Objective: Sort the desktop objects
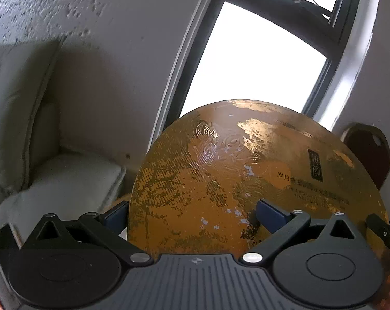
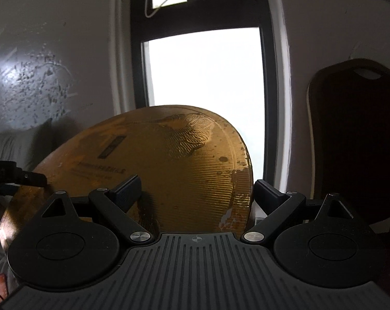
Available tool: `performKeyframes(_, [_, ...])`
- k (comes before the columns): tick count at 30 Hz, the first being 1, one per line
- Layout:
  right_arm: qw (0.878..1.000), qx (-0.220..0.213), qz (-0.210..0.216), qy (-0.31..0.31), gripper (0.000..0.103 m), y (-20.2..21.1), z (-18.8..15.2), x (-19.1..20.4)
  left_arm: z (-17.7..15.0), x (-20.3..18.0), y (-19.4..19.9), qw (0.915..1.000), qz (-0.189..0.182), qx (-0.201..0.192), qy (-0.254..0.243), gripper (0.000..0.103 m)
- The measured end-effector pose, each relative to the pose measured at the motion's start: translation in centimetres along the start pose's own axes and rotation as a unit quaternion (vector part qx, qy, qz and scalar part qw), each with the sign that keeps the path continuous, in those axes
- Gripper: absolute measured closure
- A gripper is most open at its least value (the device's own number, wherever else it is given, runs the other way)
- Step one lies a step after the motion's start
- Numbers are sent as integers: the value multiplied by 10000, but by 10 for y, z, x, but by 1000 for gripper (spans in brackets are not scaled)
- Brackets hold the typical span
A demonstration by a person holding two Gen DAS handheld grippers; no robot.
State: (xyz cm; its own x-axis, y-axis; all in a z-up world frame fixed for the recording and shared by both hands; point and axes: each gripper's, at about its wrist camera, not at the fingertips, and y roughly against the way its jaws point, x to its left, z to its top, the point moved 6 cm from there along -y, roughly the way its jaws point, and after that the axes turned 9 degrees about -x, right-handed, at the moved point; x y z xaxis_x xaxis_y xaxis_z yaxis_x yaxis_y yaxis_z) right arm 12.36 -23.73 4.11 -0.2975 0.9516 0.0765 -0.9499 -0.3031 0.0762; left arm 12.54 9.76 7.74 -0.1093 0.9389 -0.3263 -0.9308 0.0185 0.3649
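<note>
Gold disc (image 1: 220, 170), round and worn, with embossed swirls and dark printed lettering, is held up in the air between both grippers, tilted against the bright window (image 1: 246, 64).

In the left wrist view, the left gripper (image 1: 192, 215) is seen straddling the disc's left edge. One blue-padded finger (image 1: 116, 215) lies outside that edge, behind the disc's rim; the other finger (image 1: 271, 215) lies over the printed face. The disc's rim passes between them, so the fingers are set on either side of the thick edge. Whether the pads are pressed hard against it cannot be told for certain, but the disc is off any surface and is carried by the two grippers alone.

In the right wrist view, the right gripper (image 2: 197, 191) is seen straddling the disc's right edge in the mirrored way: the inner finger (image 2: 127, 190) is laid on the ribbed gold face, the outer finger (image 2: 268, 193) is placed just past the chipped rim. The jaws stand wide, with the disc's edge between them.

A black part of the opposite gripper is visible at the far side of the disc in each view (image 2: 19, 177).

Behind the disc, a pale cushion (image 1: 16, 118) is seen at left against a speckled wall (image 1: 39, 5), and a dark chair (image 2: 355, 134) at right.
</note>
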Motion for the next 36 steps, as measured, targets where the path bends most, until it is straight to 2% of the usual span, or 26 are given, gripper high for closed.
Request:
performKeyframes(6, [10000, 40, -15, 54, 9, 43, -3, 4, -25, -3, 31, 9999, 36, 139, 34, 2])
performKeyframes(15, [9984, 325, -469, -23, 9, 99, -19, -13, -61, -34, 34, 9973, -193, 695, -125, 2])
performKeyframes(24, [9929, 639, -1001, -5, 9, 128, -27, -42, -96, -61, 2, 9910, -575, 1200, -107, 2])
performKeyframes(31, [9819, 1054, -1574, -25, 9, 144, -46, -68, -134, -86, -33, 9785, -934, 1830, -161, 2])
performKeyframes(36, [9716, 1196, -2031, -222, 9, 158, -58, -87, -146, -106, -50, 9717, -1152, 2023, -400, 2])
